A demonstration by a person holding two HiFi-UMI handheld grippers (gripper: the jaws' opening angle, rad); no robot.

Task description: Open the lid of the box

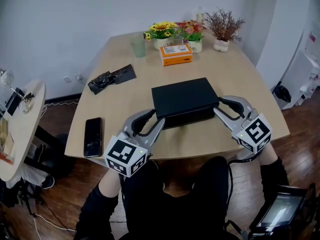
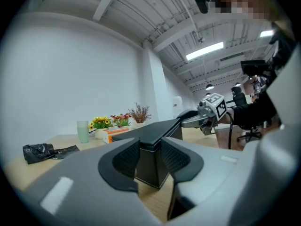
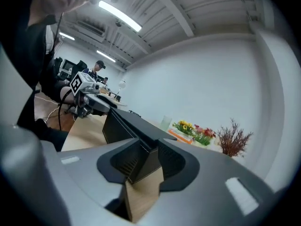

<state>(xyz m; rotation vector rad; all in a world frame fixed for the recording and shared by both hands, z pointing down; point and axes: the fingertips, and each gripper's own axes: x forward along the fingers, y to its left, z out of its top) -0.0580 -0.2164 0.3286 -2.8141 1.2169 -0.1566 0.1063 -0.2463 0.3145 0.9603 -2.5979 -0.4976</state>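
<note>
The left gripper [image 1: 159, 116] pinches the front left corner of the black box [image 1: 190, 117]. The right gripper [image 1: 218, 106] pinches the front right corner.

The box sits flat near the front edge of the table [image 1: 225, 69]. Its lid [image 1: 182, 95] looks shut, so I think the job is just starting. Next, both sides likely need to lift the lid straight up together, so the bottom stays down.

A phone [image 1: 93, 136] lies by the front left corner, and a black bag [image 1: 111, 78] lies near the left edge. Flowers [image 1: 162, 31], a cup [image 1: 138, 46] and an orange pack [image 1: 175, 54] stand at the back edge. The room has white walls and a wood floor [image 1: 295, 114].
</note>
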